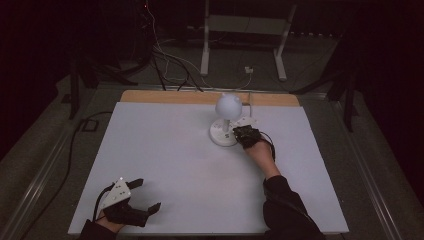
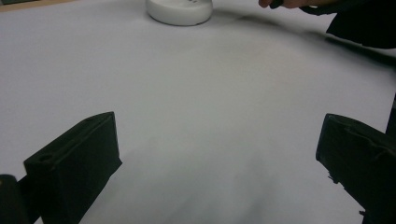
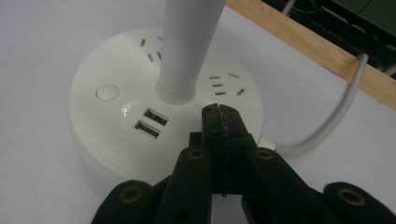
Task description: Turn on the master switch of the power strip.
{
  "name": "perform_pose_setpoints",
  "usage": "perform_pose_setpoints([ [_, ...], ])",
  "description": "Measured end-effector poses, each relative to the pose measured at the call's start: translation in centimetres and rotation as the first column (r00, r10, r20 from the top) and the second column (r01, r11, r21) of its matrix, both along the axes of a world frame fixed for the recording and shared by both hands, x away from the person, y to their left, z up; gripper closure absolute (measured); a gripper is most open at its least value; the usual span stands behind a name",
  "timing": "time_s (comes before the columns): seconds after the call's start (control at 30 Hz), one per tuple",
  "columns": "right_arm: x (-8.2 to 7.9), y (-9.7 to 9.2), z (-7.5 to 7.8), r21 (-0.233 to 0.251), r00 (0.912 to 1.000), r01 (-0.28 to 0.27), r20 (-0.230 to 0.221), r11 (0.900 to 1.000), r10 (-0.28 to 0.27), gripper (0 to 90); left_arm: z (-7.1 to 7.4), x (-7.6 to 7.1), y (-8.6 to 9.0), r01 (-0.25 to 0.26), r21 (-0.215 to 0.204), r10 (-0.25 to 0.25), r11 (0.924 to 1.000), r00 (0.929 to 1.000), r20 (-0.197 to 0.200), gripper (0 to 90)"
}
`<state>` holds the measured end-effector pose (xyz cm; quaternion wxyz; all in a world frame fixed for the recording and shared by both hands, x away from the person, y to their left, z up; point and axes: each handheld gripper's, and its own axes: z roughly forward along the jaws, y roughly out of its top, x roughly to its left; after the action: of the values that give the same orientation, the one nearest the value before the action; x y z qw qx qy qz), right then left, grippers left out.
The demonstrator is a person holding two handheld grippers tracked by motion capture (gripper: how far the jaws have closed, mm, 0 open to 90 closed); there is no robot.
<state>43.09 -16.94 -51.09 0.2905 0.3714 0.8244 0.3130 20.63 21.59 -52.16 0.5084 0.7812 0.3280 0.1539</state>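
While the left hand-held gripper rests low at the near left corner of the white tabletop, its two black jaws stand wide apart with bare white surface between them, holding nothing. The left gripper view looks across that bare surface to the round white base far off at the top edge, with the person's other hand beside it.

The right hand-held gripper is out at the far middle of the tabletop, its tips at the near right edge of a white lamp (a globe head on a straight white stem, standing upright on a round base). In the right gripper view the jaws are pressed together, pad against pad, with nothing between them; their tips sit over the top of the base, just in front of the stem. Whether they touch the base I cannot tell.

That base carries two USB ports, a round button to one side and several sets of socket slots around the stem. A white cord leaves the base on the far side and runs over the wooden edge of the tabletop. The person's dark sleeve reaches in from the near right.
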Motion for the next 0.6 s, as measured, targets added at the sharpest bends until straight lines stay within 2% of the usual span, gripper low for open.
perform_pose_setpoints([
  [0.07,0.0,0.1,0.0,-0.005,1.0,0.001,0.002,1.0,-0.001,90.0,0.0,0.0,0.0,-0.002,-0.002,0.002,1.0,1.0,-0.002,0.1],
  [0.1,-0.1,0.3,0.0,-0.036,0.9999,0.0,0.01,0.9994,0.001,90.0,0.0,0.1,0.1,-0.003,-0.002,0.003,1.0,1.0,-0.002,0.1],
  [0.13,-0.1,0.4,0.1,-0.044,0.9999,-0.005,0.014,0.999,0.006,90.0,0.0,0.1,0.1,-0.003,-0.003,0.003,1.0,1.0,-0.001,0.1],
  [0.2,-0.1,0.4,0.3,-0.037,0.9999,-0.012,0.002,0.9992,0.012,90.0,0.0,0.1,0.1,-0.003,-0.005,0.003,1.0,1.0,-0.001,0.1],
  [0.27,-0.3,0.5,0.6,-0.048,0.9997,-0.02,0.01,0.9987,0.021,90.0,0.0,0.0,0.1,-0.004,-0.007,0.004,1.0,1.0,0.0,0.1],
  [0.33,-0.1,0.4,0.8,-0.027,0.9999,-0.014,0.008,0.9995,0.014,90.0,0.0,0.0,0.1,-0.004,-0.005,0.004,1.0,1.0,-0.001,0.1],
  [0.4,-0.1,0.2,1.1,0.024,0.9999,-0.008,0.007,0.9997,0.008,90.0,0.0,0.0,0.1,-0.003,-0.007,0.003,1.0,1.0,-0.001,0.1],
  [0.53,-0.2,0.0,1.6,0.053,0.9999,-0.003,0.01,0.9986,0.002,90.0,0.0,0.1,0.1,-0.004,-0.007,0.004,1.0,1.0,0.0,0.1],
  [0.57,-0.2,-0.2,1.9,0.081,1.0,-0.006,-0.005,0.9967,0.006,90.0,0.0,0.1,0.1,-0.004,-0.008,0.004,1.0,1.0,-0.001,0.1],
  [0.6,-0.3,-0.2,2.0,0.086,0.9999,-0.006,-0.009,0.9963,0.007,90.0,0.0,0.1,0.1,-0.004,-0.008,0.004,1.0,1.0,-0.001,0.1],
])
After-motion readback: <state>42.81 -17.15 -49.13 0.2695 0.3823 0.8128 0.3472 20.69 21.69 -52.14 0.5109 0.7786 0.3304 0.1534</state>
